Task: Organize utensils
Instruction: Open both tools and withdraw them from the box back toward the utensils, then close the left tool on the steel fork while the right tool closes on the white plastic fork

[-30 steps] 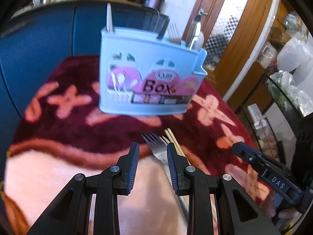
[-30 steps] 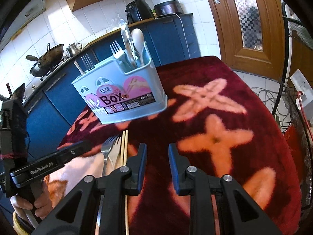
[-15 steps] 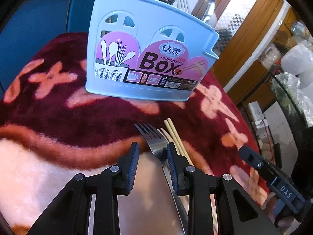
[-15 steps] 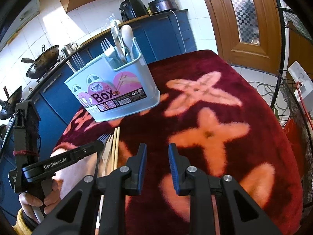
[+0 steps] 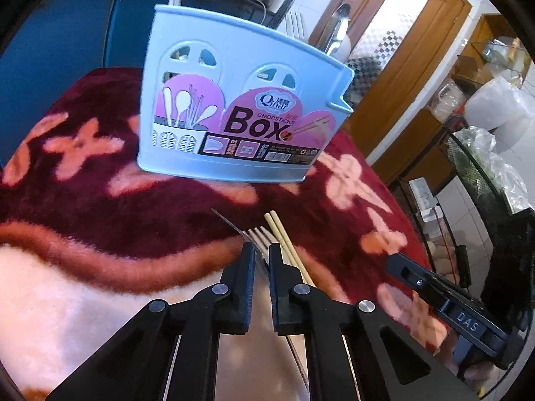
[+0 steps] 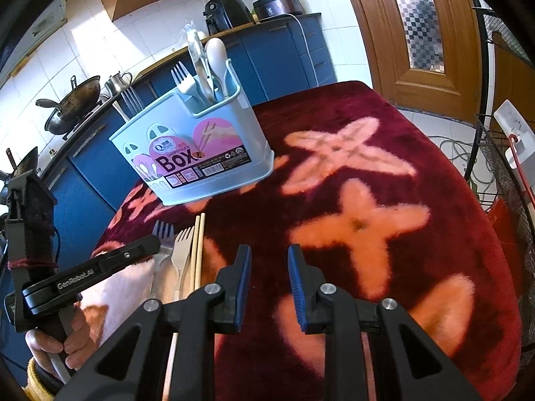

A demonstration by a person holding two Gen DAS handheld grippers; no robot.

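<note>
The metal fork (image 5: 259, 239) lay on the red flowered blanket (image 5: 100, 200) covering the tabletop, tines toward the blue utensil box (image 5: 240, 100), just in front of it but apart. Just beside it lay a pale fork (image 6: 182, 250) and a pair of chopsticks (image 5: 284, 244), close enough to be caught by mistake. The left gripper (image 5: 260, 254) had just been closing, its jaws drawn nearly together around the fork's neck just behind the tines, apparently clamped on it. The right gripper (image 6: 265, 267) hung over bare blanket with its jaws apart and nothing between them.

The step in hand looked like picking this fork up for the box, which already held forks and spoons upright. To do it well, the lift should probably go straight up first, so the handle clears the chopsticks without dragging them. A grip so near the tines leaves the long handle hanging, so a slow swing would be wise, then tipping the fork upright over the compartment with the other forks.
</note>
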